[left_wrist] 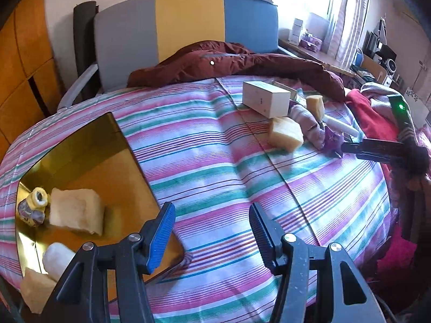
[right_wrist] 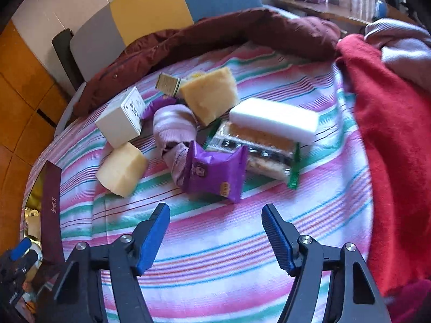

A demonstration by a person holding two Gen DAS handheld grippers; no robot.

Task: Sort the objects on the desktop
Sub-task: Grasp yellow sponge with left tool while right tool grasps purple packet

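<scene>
1. Blue pads of the right tool (right_wrist: 215,238) are seen parted and empty at the lower middle of the frame, angled down over the bed (right_wrist: 215,282).
2. Just beyond, the purple packet (right_wrist: 215,175) overlaps a sock (right_wrist: 175,134); both could be snagged together.
3. Parted and empty too, the left tool (left_wrist: 212,234) is held beside the gold tray (left_wrist: 89,148), lower left.

I see a pink, green and white striped bedsheet (right_wrist: 215,242), a purple snack packet (right_wrist: 215,172), yellow sponges (right_wrist: 121,169), a gold tray (left_wrist: 94,161), a red blanket (right_wrist: 390,134).
</scene>
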